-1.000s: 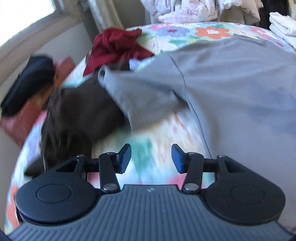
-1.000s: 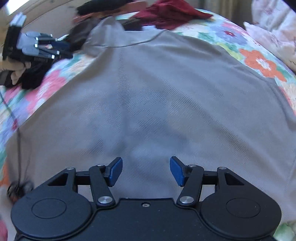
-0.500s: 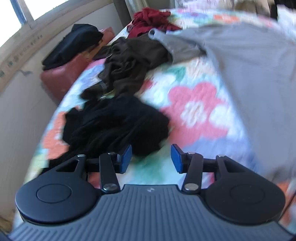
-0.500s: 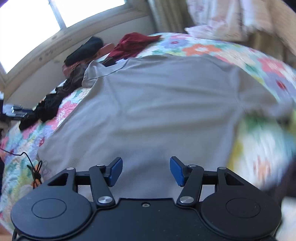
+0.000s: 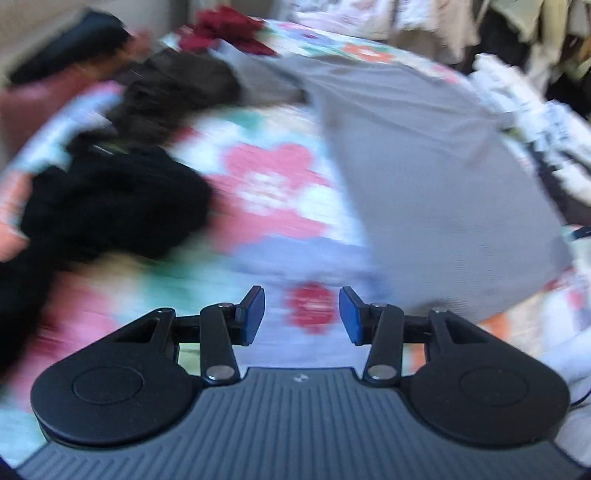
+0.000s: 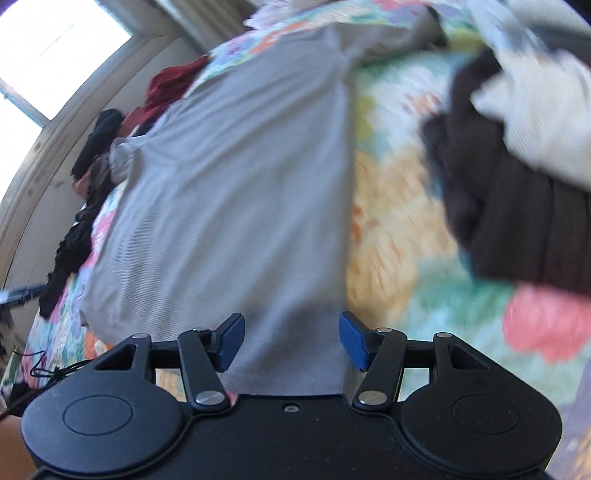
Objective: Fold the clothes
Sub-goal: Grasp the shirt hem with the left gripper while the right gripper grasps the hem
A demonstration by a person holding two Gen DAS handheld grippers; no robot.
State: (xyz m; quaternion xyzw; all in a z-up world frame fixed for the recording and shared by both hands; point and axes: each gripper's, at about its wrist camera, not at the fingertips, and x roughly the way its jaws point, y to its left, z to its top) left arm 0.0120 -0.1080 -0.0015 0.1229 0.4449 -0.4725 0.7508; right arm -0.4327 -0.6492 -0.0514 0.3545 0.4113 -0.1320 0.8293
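Note:
A grey T-shirt (image 5: 424,166) lies spread flat on the floral bedspread (image 5: 273,184); it also shows in the right wrist view (image 6: 236,184). My left gripper (image 5: 301,314) is open and empty, over the bedspread just left of the shirt's bottom hem. My right gripper (image 6: 291,341) is open and empty, above the shirt's bottom right corner. Both views are motion-blurred.
Black (image 5: 110,210), brown (image 5: 173,96) and dark red (image 5: 225,29) clothes lie left of the shirt. A dark brown garment (image 6: 517,221) and pale clothes (image 6: 535,122) lie on its right. White clothes (image 5: 535,122) are piled at the far right. A window (image 6: 48,48) is on the left.
Both grippers have swung toward the shirt's bottom hem: the left camera has panned right, the right gripper has tilted and moved to the shirt's right corner. Both stay open.

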